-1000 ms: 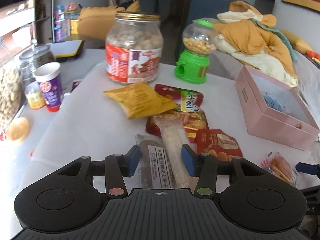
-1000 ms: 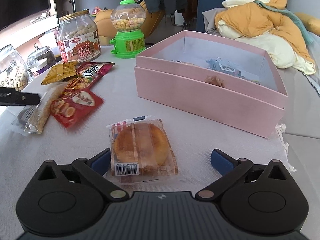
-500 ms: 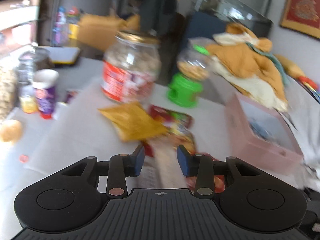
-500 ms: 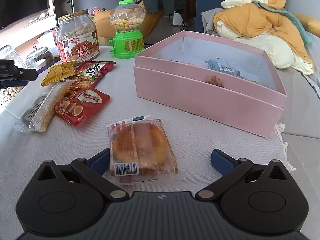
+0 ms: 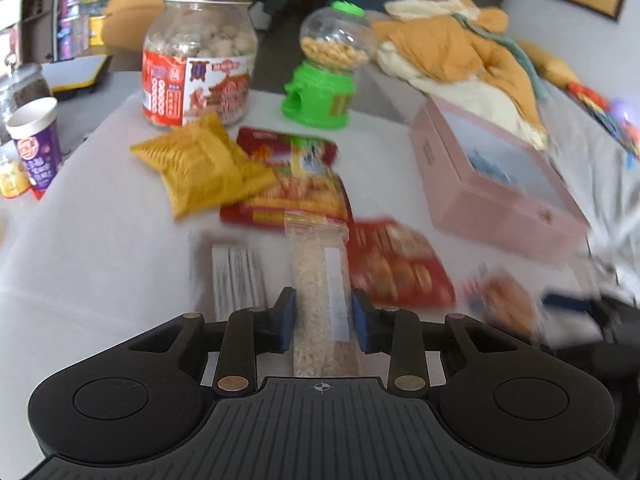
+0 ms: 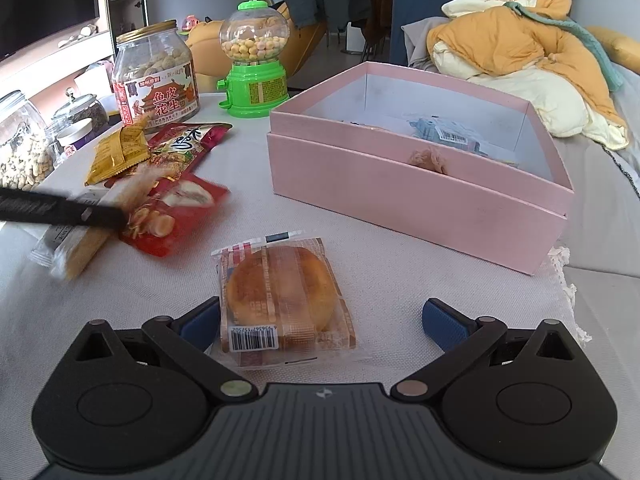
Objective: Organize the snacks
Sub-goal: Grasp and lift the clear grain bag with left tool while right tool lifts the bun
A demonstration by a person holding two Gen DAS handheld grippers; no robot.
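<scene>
Fingers of the left gripper (image 5: 323, 317) were closing around the grain packet (image 5: 320, 280), pads at its sides; right gripper (image 6: 322, 320) gaped wide, bun (image 6: 280, 292) between, box (image 6: 400, 192) at one o'clock.

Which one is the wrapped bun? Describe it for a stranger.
Find the pink box; the wrapped bun lies alone on the cloth before it. Unlike the red and yellow packets leftward, its clear wrapper shows a round golden pastry.

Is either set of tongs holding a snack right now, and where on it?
Left tongs are closing on the clear grain packet, at its near end. Right tongs are open around the wrapped bun, holding nothing.
</scene>
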